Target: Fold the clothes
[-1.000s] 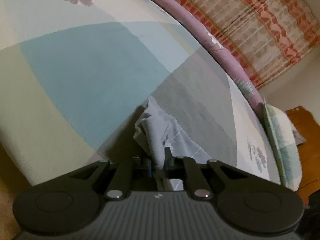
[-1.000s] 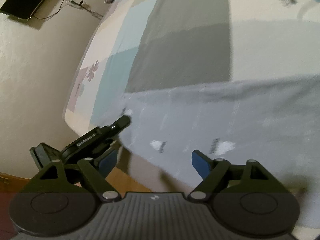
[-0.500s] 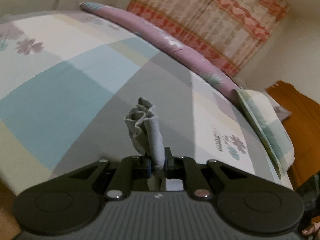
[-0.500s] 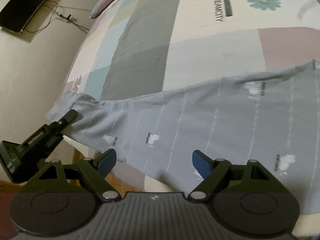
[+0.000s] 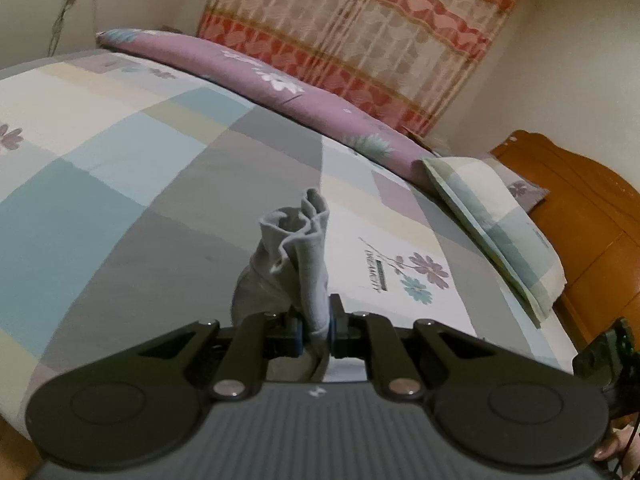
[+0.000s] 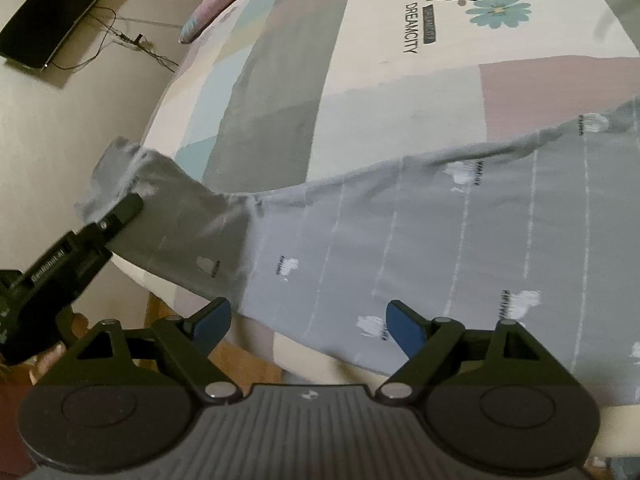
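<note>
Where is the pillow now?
In the left wrist view, the pillow lies at the right, on the bed, between the purple bolster and the wooden headboard.

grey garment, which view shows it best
The right wrist view: the grey garment lies spread over the patchwork bedsheet, printed stripes visible, one end pinched by the left gripper. The left wrist view shows only a bunched tuft sticking up between that gripper's shut fingers.

The bedsheet [image 6: 400,92] carries "DREAMCITY" in dark capitals at about one o'clock in the right wrist view, beside the printed flowers. The small dark label beside it is too blurred to read, as are the tiny marks on the grey garment [image 6: 440,240].
</note>
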